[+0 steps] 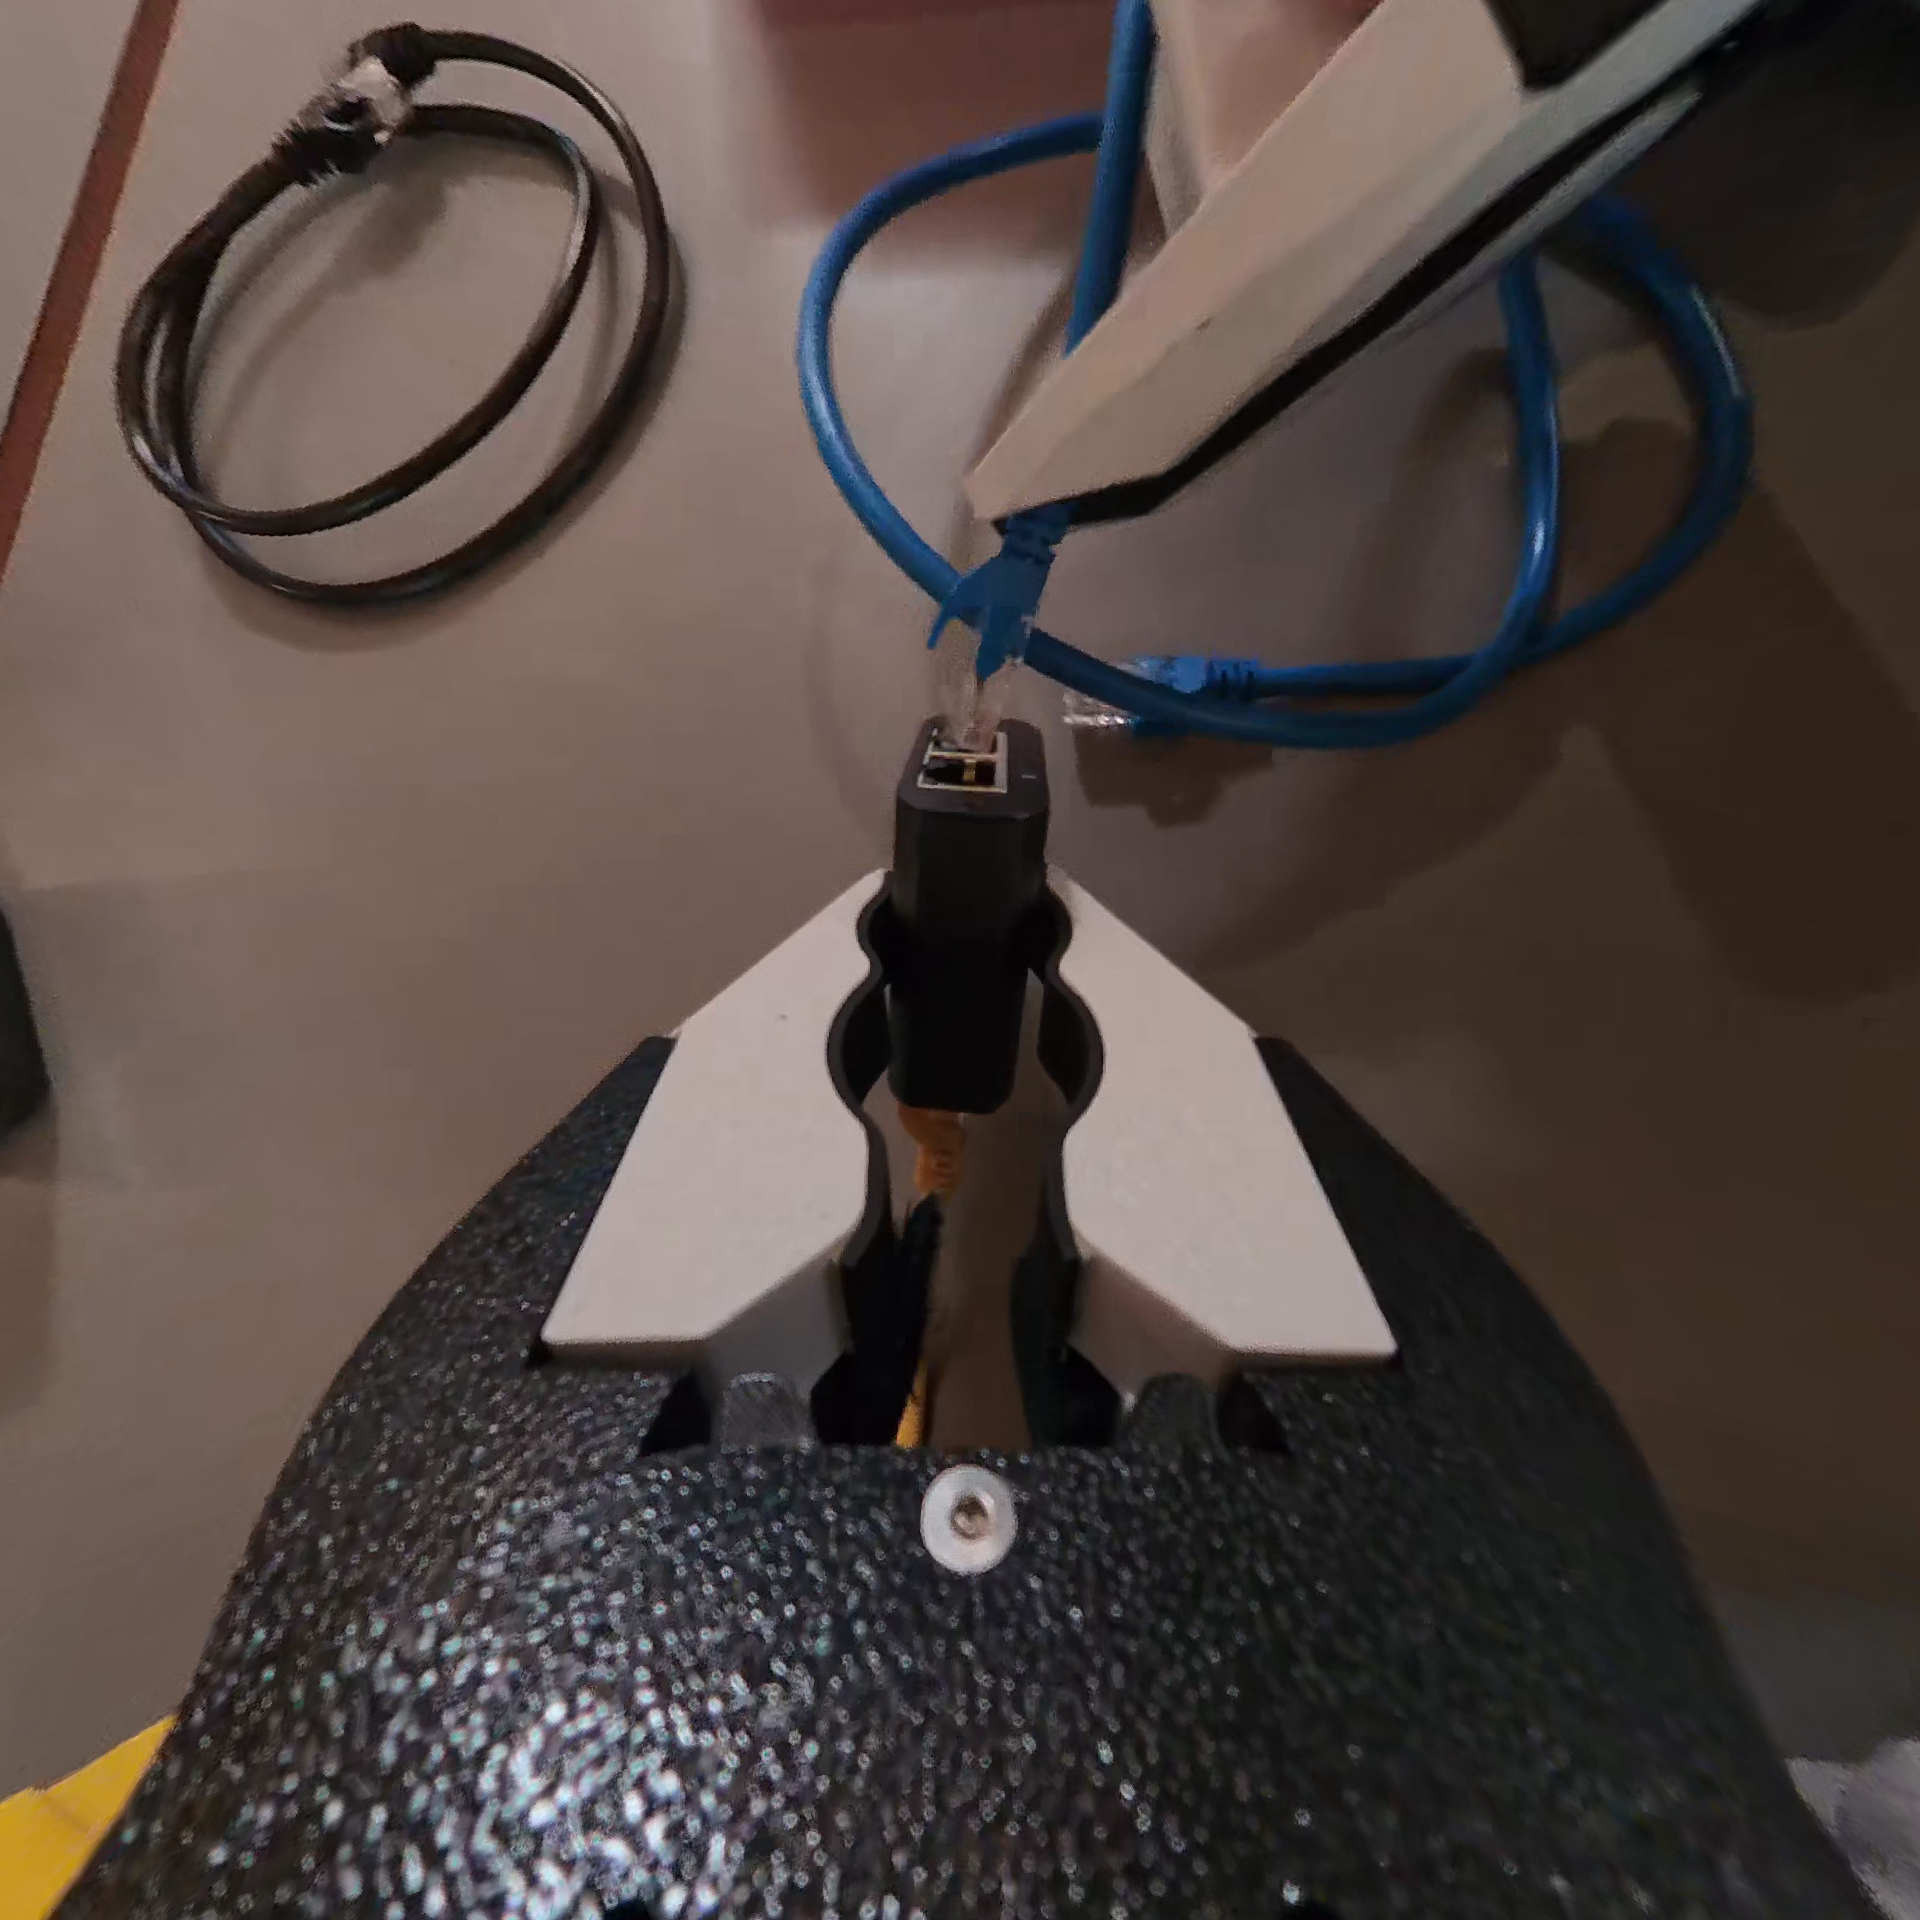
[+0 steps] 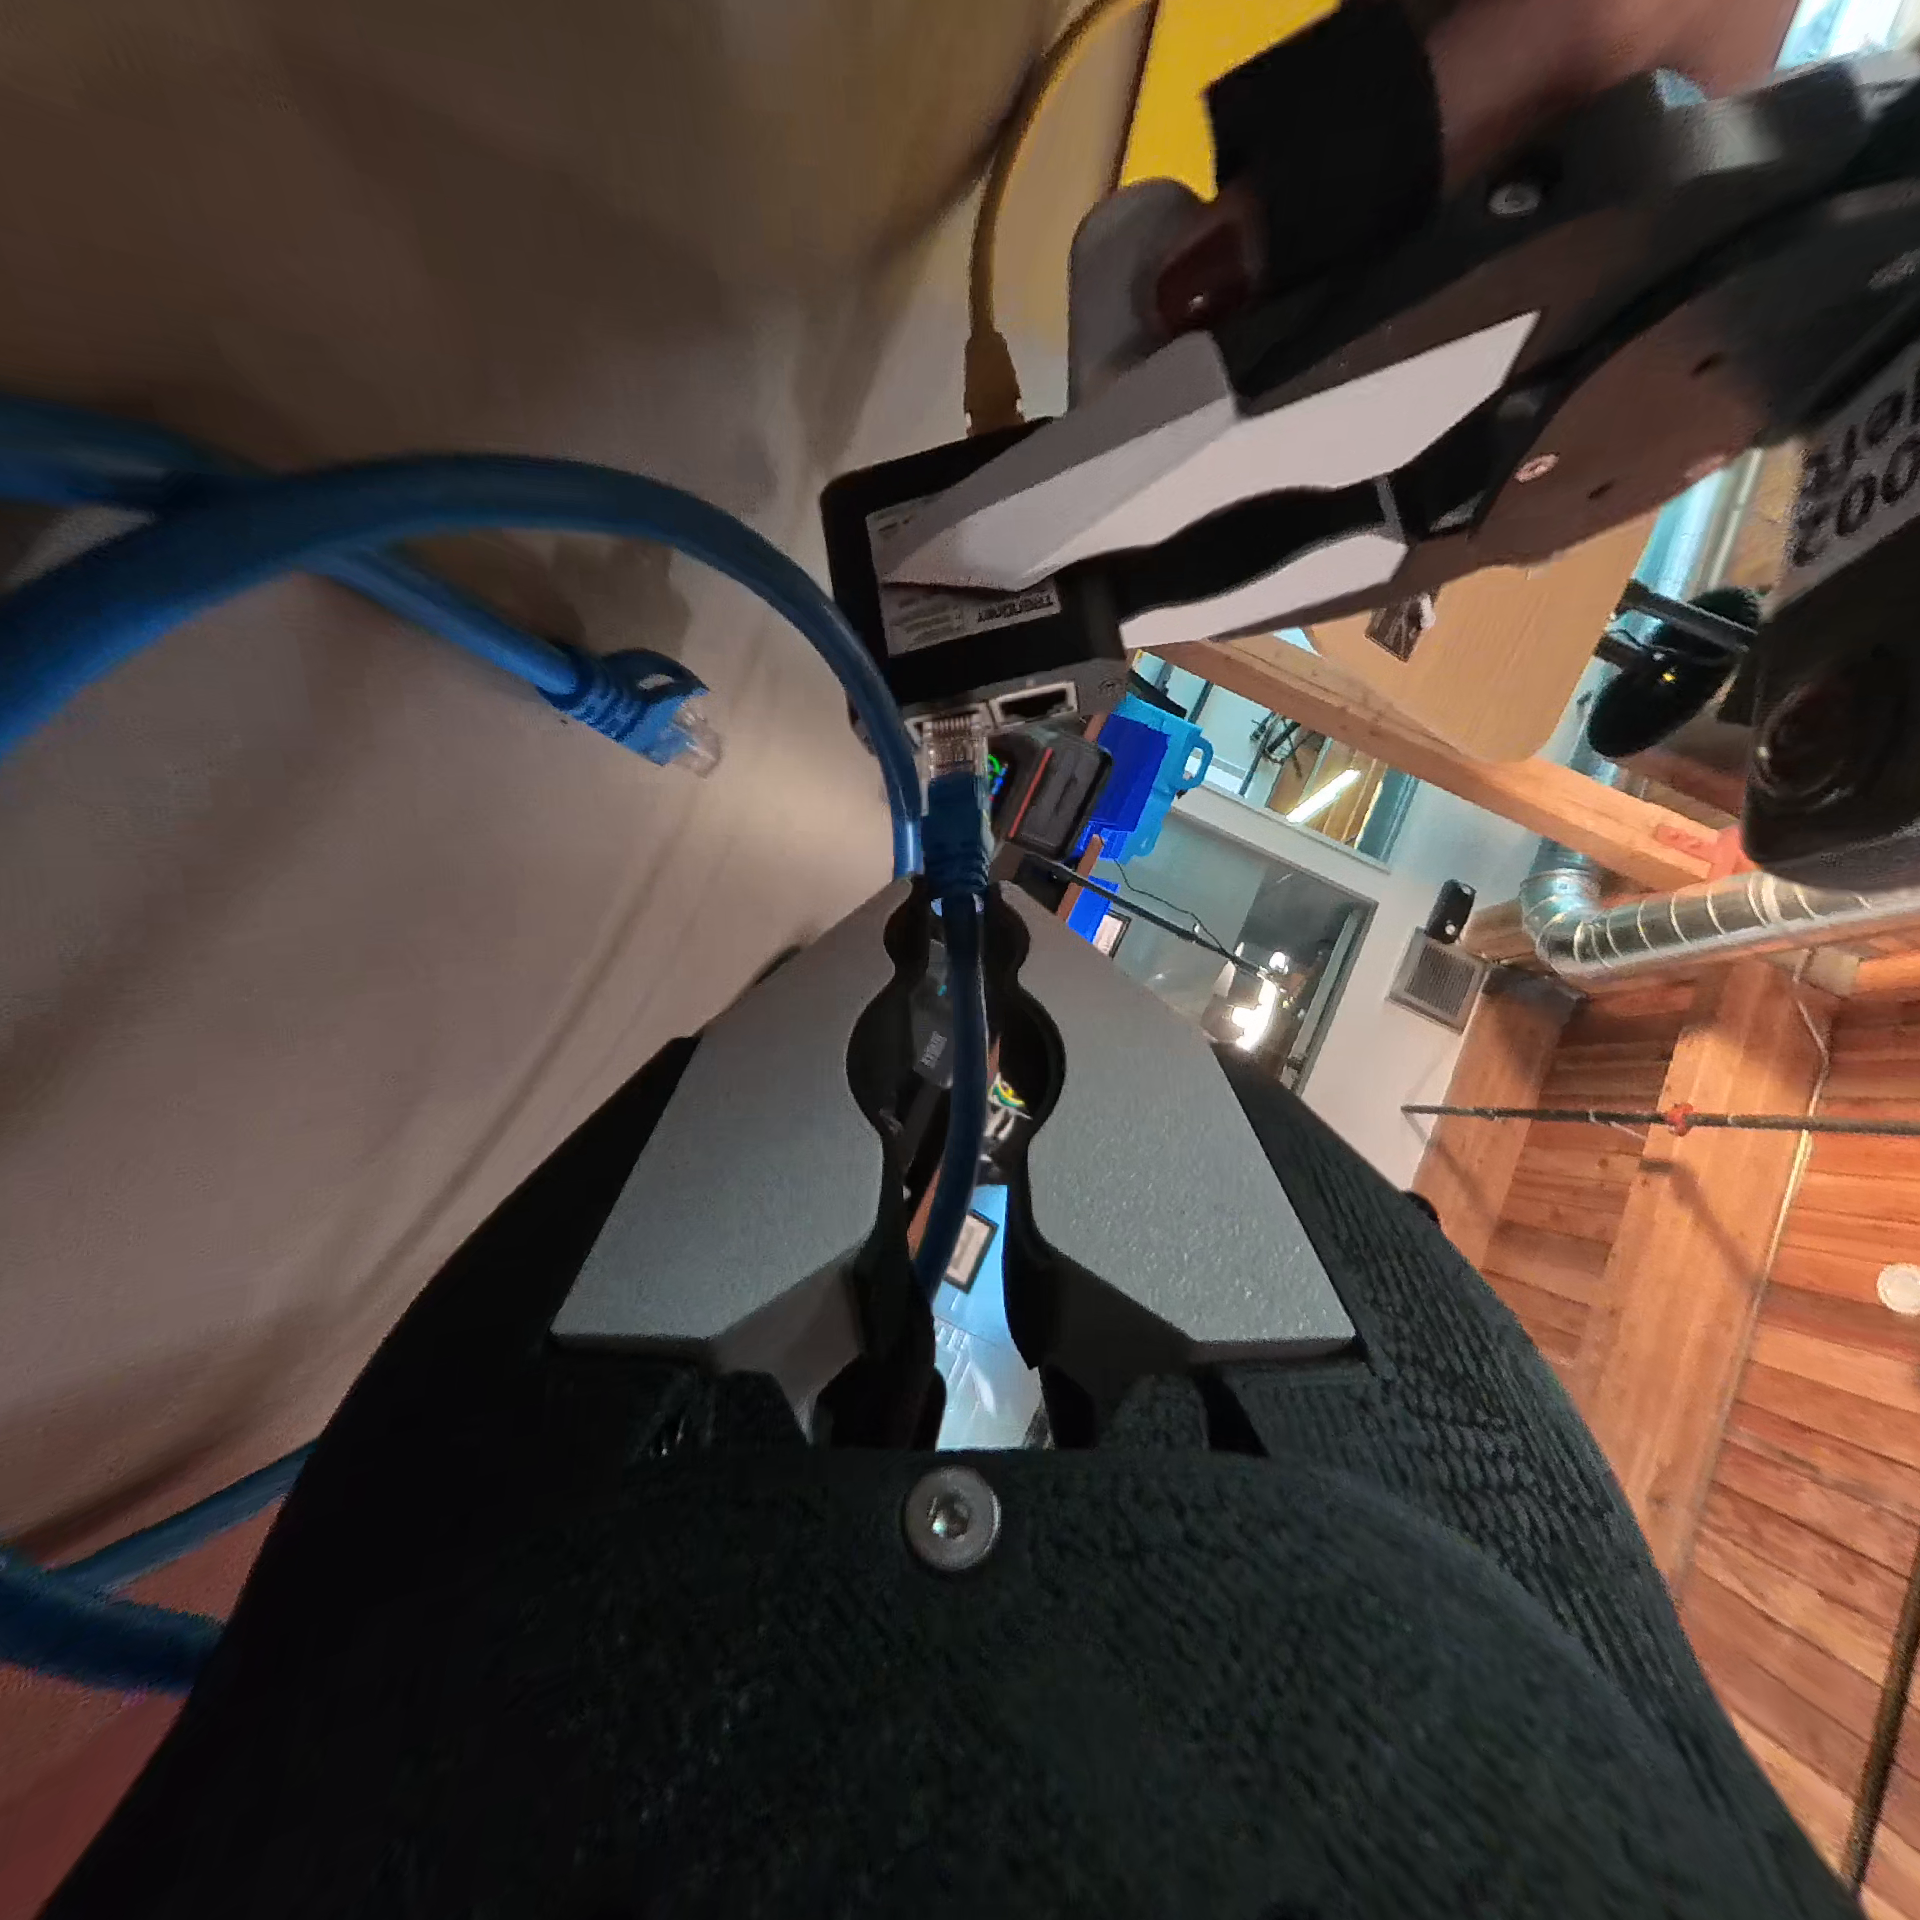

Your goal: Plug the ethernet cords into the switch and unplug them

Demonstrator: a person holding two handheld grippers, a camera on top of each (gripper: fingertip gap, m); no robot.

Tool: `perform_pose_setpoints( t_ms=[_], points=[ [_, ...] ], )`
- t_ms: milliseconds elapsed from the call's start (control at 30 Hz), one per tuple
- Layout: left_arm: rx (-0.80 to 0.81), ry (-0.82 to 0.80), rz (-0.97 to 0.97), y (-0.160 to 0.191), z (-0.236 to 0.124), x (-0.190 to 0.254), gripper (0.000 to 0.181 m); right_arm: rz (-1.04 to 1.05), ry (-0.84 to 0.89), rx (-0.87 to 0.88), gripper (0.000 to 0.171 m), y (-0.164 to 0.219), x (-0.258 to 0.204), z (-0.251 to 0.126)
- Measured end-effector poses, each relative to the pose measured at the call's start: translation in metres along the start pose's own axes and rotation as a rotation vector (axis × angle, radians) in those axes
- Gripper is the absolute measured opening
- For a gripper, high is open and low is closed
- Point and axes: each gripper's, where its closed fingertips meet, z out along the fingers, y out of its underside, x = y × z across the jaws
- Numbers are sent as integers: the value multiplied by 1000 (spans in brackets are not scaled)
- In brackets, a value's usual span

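My left gripper [image 1: 966, 904] is shut on a small black switch [image 1: 968, 894] and holds it above the tan table, its ports facing away. A yellow cord [image 1: 932, 1158] hangs from its near end. My right gripper [image 2: 954, 904] is shut on the blue ethernet cord [image 2: 961, 1039] just behind its plug. The clear plug [image 2: 951, 743] sits at the mouth of the switch's left port [image 2: 940, 717]; the port beside it [image 2: 1039, 704] is empty. In the left wrist view the plug [image 1: 971, 691] meets the switch from above. The cord's other plug [image 1: 1101, 712] lies loose on the table.
A coiled black cord [image 1: 395, 322] lies on the table at far left. The blue cord's loops [image 1: 1538, 416] spread over the table at right. A brown table edge [image 1: 73, 249] runs at far left. The right wrist view shows wooden walls [image 2: 1714, 1247] and a metal duct [image 2: 1714, 914] behind.
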Motion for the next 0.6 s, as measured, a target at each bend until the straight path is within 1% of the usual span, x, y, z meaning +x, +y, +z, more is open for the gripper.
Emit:
perform_pose_setpoints(
  t_ms=[33,100,267,600],
  points=[
    [-17,17,27,3,-1,4,22,-3,-13,11,8,-4,-2,-1],
    [-52,36,59,8,-2,10,22,1,-31,31,8,-11,-5,-3],
    [-65,81,73,8,-5,19,22,25,-42,56,8,-22,-4,-6],
    [-29,127,28,7,-4,20,22,160,-46,59,8,-24,-2,-4]
  ],
)
